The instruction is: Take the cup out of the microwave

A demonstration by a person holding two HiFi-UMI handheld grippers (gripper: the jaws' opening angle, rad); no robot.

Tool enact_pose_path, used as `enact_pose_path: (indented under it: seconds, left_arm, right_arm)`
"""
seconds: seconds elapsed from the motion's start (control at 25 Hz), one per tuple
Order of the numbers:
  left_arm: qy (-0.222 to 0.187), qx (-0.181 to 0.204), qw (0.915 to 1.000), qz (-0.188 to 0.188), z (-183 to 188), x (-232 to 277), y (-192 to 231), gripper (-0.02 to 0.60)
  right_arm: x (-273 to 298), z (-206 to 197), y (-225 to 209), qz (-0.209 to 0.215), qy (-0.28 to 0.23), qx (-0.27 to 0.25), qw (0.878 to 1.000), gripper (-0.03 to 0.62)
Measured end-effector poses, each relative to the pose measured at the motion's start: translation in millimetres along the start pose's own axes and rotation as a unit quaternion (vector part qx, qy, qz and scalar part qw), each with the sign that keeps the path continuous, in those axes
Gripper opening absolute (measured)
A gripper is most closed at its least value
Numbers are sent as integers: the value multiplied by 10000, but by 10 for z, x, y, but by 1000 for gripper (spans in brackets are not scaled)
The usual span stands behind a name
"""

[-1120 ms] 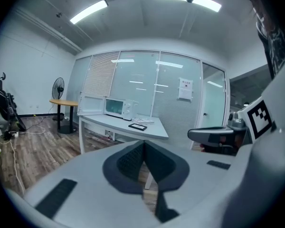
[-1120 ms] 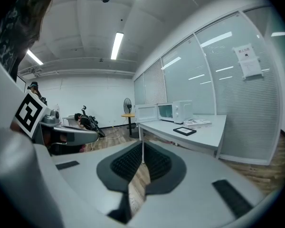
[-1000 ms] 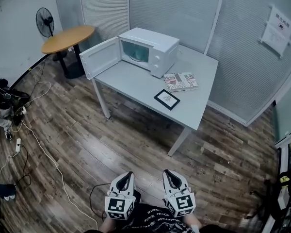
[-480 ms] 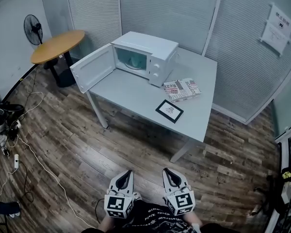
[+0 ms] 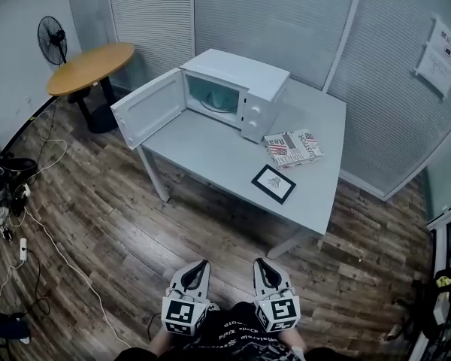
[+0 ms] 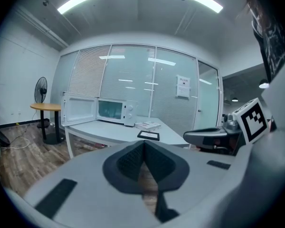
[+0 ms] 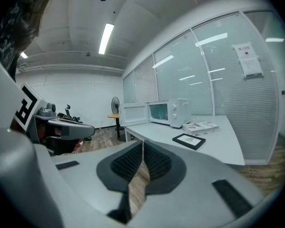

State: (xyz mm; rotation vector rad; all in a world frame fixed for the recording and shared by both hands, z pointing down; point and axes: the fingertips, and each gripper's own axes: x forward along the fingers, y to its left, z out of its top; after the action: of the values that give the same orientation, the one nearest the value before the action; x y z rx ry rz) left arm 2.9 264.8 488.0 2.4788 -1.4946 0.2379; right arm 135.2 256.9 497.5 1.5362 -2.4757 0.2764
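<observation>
Both tongs are shut tight and empty. The left gripper (image 6: 143, 145) has its dark pads pressed together at the tips with only wood floor showing below them. The right gripper (image 7: 142, 145) is the same, nothing between its jaws. Neither one touches anything. They hang side by side, low in front of the person, pointing across the floor at the table (image 5: 210, 147).

The microwave (image 5: 244, 89) sits on that table, well apart from both tongs, ahead and a bit to their left. Its door (image 5: 149, 108) is swung wide open on the left. From the head view the cavity looks greenish, with a pale rounded shape (image 5: 213, 104) low inside. Whether that's the cup can't be told from here.

Each gripper view catches the other gripper off to its side, plus the ceiling light strips (image 6: 80, 0), which the head view doesn't show. Only the head view shows the cables (image 5: 56, 250) trailing over the floor, left of the left gripper.

Also ahead, right of the microwave: a magazine (image 5: 293, 147) and a framed picture (image 5: 273, 183), the frame being nearer the tongs.
</observation>
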Motion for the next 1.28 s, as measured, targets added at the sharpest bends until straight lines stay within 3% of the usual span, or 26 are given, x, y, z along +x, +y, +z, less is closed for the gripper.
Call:
enact_pose_path:
  seconds: [0.4,0.8,1.28]
  left_arm:
    - [53,-26,9997,258,57,360,231,6]
    - [-43,-178,9979,616,374,1193,427,6]
    - [-101,-371,9922,1186,620,1970,624,6]
  right_arm:
    - [455,40,-186,282,125,68,9995,6]
    - [1242,316,-901,546,143,-72,9984,6]
    - [2027,582,-1379,1134,171,-442,9924,6]
